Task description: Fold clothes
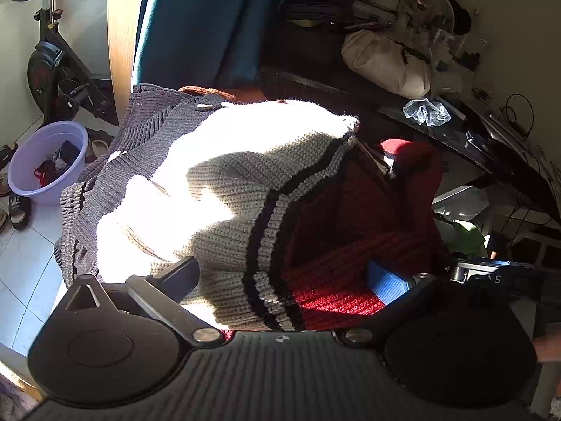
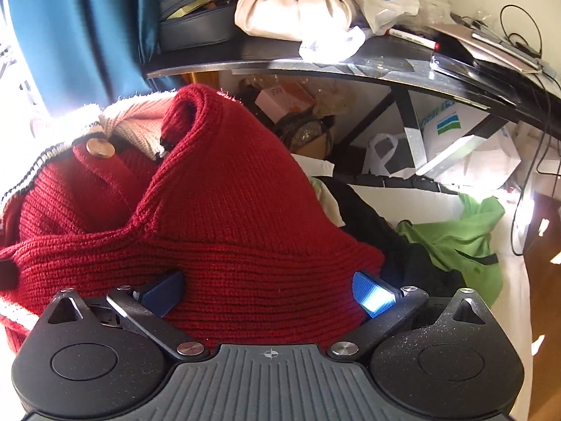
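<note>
A chunky knit cardigan (image 1: 224, 189) with grey, cream and red blocks and black stripes lies bunched in front of me. My left gripper (image 1: 284, 277) is open, its jaws wide on either side of the striped hem, with the knit lying between them. In the right wrist view the red part of the cardigan (image 2: 228, 203) is heaped up, with a wooden button (image 2: 100, 148) at the left. My right gripper (image 2: 270, 291) is open, its blue-padded fingers (image 2: 371, 296) spread around the thick red ribbed edge. The right gripper's body (image 1: 491, 273) shows at the right of the left wrist view.
A black glass desk (image 2: 350, 66) crowded with a cream bag (image 2: 294, 10), cables and a laptop stands behind. Boxes and a green bag (image 2: 463, 235) lie under it. A teal curtain (image 1: 196, 24), a lilac basin (image 1: 45, 161), shoes and an exercise bike (image 1: 52, 63) stand left.
</note>
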`<action>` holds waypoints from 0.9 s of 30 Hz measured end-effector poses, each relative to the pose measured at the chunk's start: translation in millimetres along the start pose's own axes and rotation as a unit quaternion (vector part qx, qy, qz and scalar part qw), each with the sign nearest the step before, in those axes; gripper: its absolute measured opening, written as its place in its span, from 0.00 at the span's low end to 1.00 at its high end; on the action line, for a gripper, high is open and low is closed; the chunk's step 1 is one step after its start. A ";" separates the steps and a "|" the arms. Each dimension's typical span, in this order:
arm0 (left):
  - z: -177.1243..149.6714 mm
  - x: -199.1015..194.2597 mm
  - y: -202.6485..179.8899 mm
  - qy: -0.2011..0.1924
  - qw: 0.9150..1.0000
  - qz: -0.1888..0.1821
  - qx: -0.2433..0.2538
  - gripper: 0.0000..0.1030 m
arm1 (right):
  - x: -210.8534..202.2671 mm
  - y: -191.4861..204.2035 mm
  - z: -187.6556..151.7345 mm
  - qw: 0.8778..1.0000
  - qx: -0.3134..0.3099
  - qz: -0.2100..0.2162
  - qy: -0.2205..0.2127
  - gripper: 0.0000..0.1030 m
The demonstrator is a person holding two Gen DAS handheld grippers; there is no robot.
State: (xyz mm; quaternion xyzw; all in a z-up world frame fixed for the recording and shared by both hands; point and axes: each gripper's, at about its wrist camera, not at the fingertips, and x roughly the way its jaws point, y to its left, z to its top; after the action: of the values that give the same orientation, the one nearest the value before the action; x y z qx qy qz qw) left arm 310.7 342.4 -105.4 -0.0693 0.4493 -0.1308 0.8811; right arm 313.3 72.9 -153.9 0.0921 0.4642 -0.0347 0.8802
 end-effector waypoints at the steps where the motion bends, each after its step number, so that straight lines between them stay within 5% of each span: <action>1: -2.1 -4.7 5.7 -0.005 1.000 -0.002 0.001 1.00 | -3.7 -1.7 0.9 1.000 0.004 0.002 -0.003 0.99; 9: -2.3 -13.3 46.6 -0.004 1.000 0.021 -0.019 1.00 | -13.9 -12.4 40.8 0.997 0.058 0.032 -0.036 0.99; 15: -7.4 -14.1 18.0 -0.023 0.997 0.034 0.068 1.00 | 19.4 21.8 74.6 0.999 -0.003 0.000 -0.040 0.97; 17: -10.2 -13.0 3.8 -0.029 0.993 0.028 0.110 1.00 | 33.6 28.4 81.3 0.999 -0.021 -0.014 -0.030 0.73; 19: -14.4 -11.2 -11.6 -0.033 0.987 0.026 0.156 1.00 | 38.6 25.6 79.9 0.999 -0.035 0.005 -0.021 0.32; 21: -20.2 -6.6 -20.5 -0.035 0.981 0.035 0.187 1.00 | 34.6 19.0 75.7 0.998 -0.044 0.031 -0.017 0.09; 27: -21.5 7.3 -22.9 -0.026 0.983 0.027 0.181 1.00 | -17.9 -23.9 51.2 0.997 -0.009 0.072 -0.027 0.07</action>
State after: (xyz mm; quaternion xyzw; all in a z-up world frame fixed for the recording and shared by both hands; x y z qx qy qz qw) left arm 293.5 318.3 -118.2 0.0999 0.3969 -0.1843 0.8936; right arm 341.1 39.1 -114.0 0.1166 0.4324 0.0302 0.8936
